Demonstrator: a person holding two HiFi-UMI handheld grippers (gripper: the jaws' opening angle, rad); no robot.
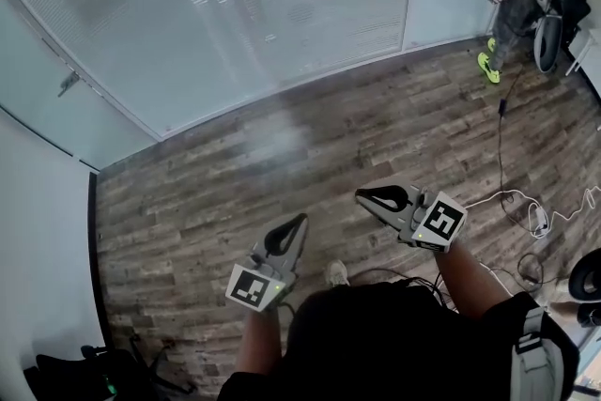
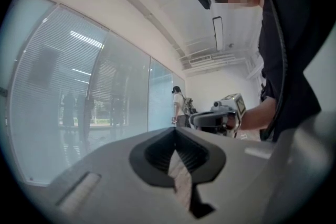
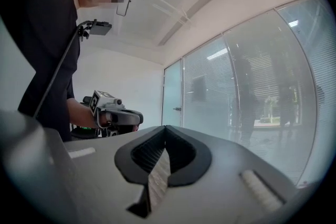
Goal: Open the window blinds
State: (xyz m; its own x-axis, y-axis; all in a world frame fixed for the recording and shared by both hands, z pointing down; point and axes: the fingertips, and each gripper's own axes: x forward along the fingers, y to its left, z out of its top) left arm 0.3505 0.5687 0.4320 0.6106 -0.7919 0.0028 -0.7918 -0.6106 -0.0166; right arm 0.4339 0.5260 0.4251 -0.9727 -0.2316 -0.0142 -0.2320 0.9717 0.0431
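Head view: left tongs (image 1: 300,221) and right tongs (image 1: 362,196) are both clenched with nothing between them, held over the wooden floor (image 1: 282,155). Window blinds (image 1: 235,14) hang lowered beyond the floor's far edge, well apart from both tongs.

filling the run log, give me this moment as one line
left gripper: shut, empty | right gripper: shut, empty | blinds: lowered, untouched | position: both over wooden floor, short of blinds

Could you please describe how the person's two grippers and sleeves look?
The left gripper and right gripper are light grey with black ribbed jaw pads; each carries a white cube with black square markers. The person wears a dark short-sleeved top.
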